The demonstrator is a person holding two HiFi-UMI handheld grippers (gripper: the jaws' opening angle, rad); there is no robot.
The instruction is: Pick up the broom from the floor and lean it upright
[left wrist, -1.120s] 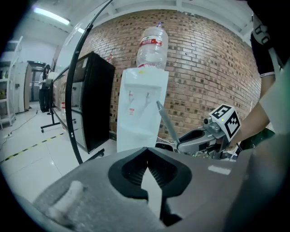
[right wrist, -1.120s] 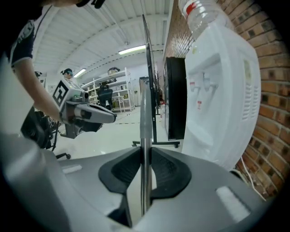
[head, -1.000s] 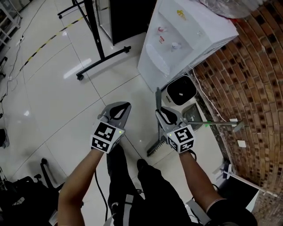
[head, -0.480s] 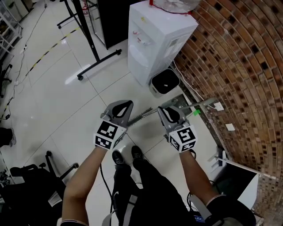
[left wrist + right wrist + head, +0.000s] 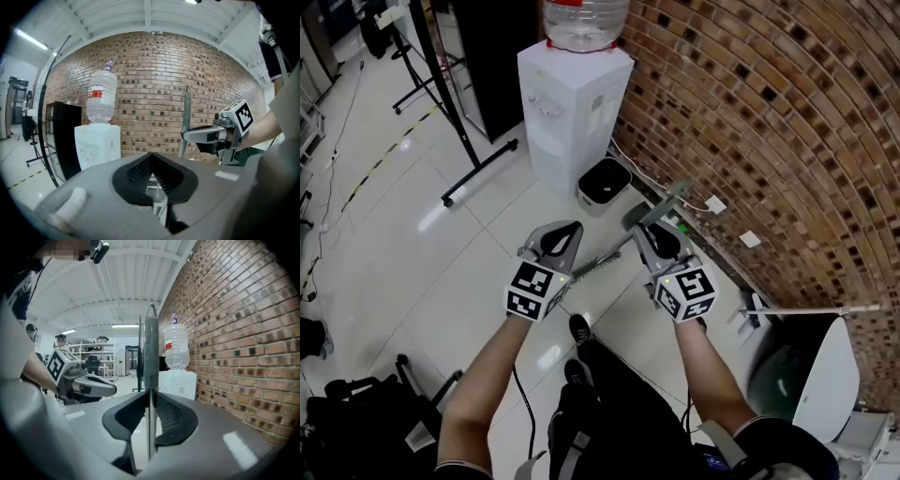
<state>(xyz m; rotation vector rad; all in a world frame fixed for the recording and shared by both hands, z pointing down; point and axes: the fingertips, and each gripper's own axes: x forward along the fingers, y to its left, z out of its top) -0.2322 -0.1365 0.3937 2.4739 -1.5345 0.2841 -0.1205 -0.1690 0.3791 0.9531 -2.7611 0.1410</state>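
Note:
The broom's grey handle slants up toward the brick wall, with my right gripper shut on it. In the right gripper view the handle stands upright between the pads. The broom head hangs low between the two grippers, off the floor. My left gripper is level with the right one, just left of the broom head. Its jaws meet at the tips with nothing gripped. The left gripper view shows the right gripper holding the handle.
A white water dispenser with a bottle stands against the brick wall, a black bin beside it. A black stand's foot lies at left. A white and green container is at lower right.
Both grippers have risen. The broom has come off the floor, its handle swinging from lying flat to pointing up at the wall. The view has turned toward the wall.

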